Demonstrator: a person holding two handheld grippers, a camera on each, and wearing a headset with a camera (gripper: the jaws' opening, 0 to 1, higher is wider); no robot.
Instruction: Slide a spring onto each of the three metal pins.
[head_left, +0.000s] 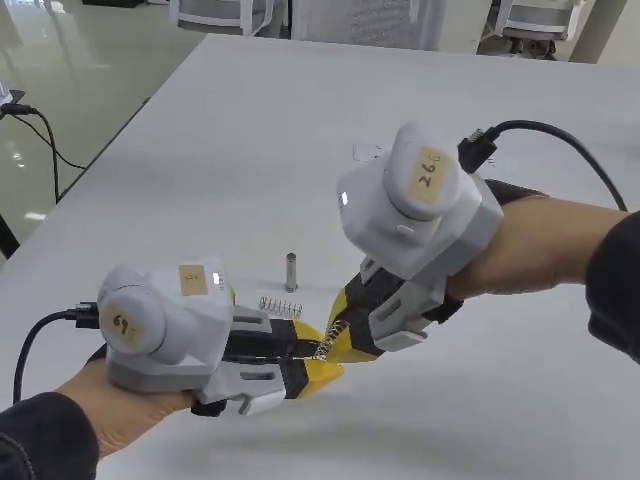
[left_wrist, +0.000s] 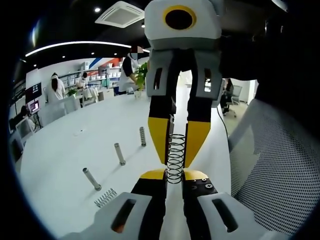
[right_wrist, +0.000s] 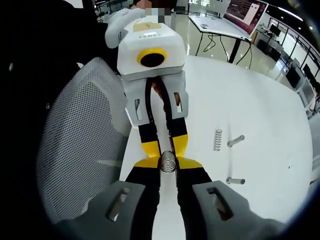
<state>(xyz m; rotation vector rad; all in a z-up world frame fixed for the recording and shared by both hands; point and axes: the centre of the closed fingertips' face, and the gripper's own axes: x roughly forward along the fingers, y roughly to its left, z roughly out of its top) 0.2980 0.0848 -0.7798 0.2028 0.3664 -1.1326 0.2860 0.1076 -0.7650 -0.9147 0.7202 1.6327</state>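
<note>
A small steel spring is held between both grippers' yellow tips, just above the white table. My left gripper is shut on its near end. From the opposite side my right gripper is shut on the same spring, which is seen end-on here. In the left gripper view two bare metal pins stand upright, and farther back a coiled spring stands upright too. A loose spring lies beside the nearest pin. The head view shows one pin and the loose spring just behind the tips.
The white table stretches far ahead, with its left edge over the floor. A mesh office chair sits close to the near side. Black cables trail from both grippers. People stand at benches in the background.
</note>
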